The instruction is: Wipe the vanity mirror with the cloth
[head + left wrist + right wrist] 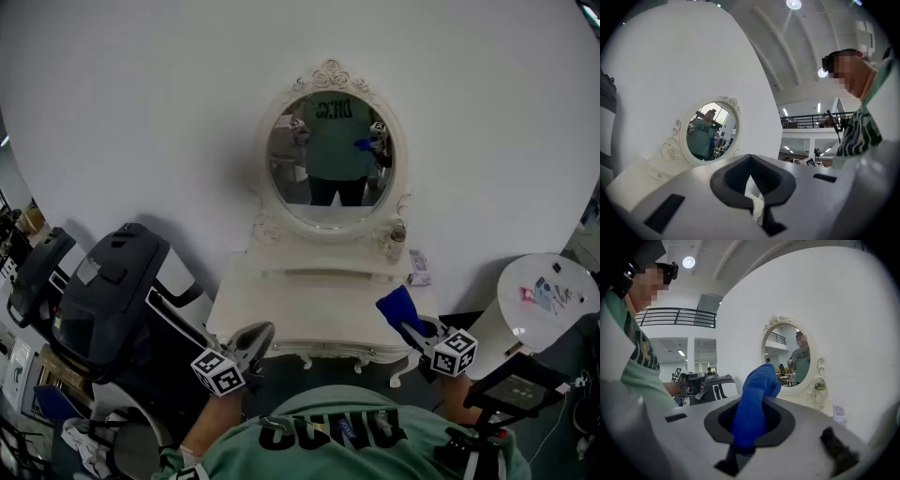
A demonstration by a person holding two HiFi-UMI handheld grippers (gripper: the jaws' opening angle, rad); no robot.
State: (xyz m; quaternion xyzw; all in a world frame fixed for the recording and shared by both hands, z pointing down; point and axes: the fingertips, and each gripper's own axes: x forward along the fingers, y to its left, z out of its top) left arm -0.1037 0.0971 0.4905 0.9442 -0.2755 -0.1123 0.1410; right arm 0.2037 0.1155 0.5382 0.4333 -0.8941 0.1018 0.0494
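R gripper [411,330]: jaws clamped on blue cloth [752,404], which sticks up past the tips, over counter's [309,302] front-right corner. L gripper [752,199]: jaws together, nothing between. Mirror [330,155] at counter's rear edge, well apart from cloth.

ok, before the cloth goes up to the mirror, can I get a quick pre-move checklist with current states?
1. Blue cloth gripped in right claw: ok, jaws shut on it, free end sticks out ahead.
2. Left claw free: ok, jaws together, nothing between.
3. Oval white-framed vanity mirror in view ahead: ok.
4. Cloth on the glass: not ok, it hangs over the front edge of the white vanity table, apart from the mirror.
5. Frame's lower right clear: not ok, a small glass bottle stands there.
6. Where the glass is dirty: cannot tell.
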